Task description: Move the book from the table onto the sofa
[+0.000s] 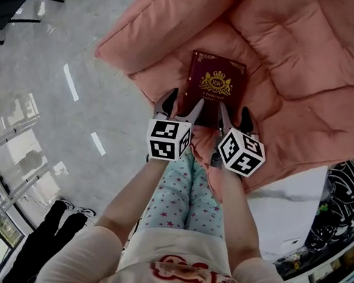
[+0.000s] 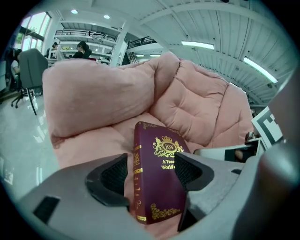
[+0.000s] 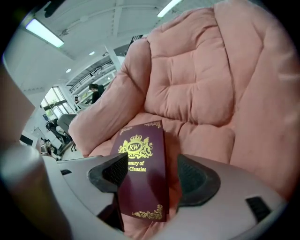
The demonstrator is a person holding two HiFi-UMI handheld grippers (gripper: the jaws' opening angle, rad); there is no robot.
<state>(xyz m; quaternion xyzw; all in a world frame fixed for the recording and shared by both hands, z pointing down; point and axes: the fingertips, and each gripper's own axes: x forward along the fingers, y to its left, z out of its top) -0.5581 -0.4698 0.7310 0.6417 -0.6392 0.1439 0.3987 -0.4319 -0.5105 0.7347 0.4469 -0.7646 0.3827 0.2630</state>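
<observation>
left gripper (image 1: 184, 105), right gripper (image 1: 234, 115) nose-down, open

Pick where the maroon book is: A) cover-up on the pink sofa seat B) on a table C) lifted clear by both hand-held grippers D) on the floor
A: the maroon book rests on the pink sofa seat; the left hand-held gripper and right hand-held gripper stand open, pads off it.

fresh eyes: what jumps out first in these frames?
The maroon book with its gold crest, lying flat on the seat of the pink sofa. Then the left gripper and right gripper side by side at the book's near edge, both with jaws apart, not clamped on it.
</observation>
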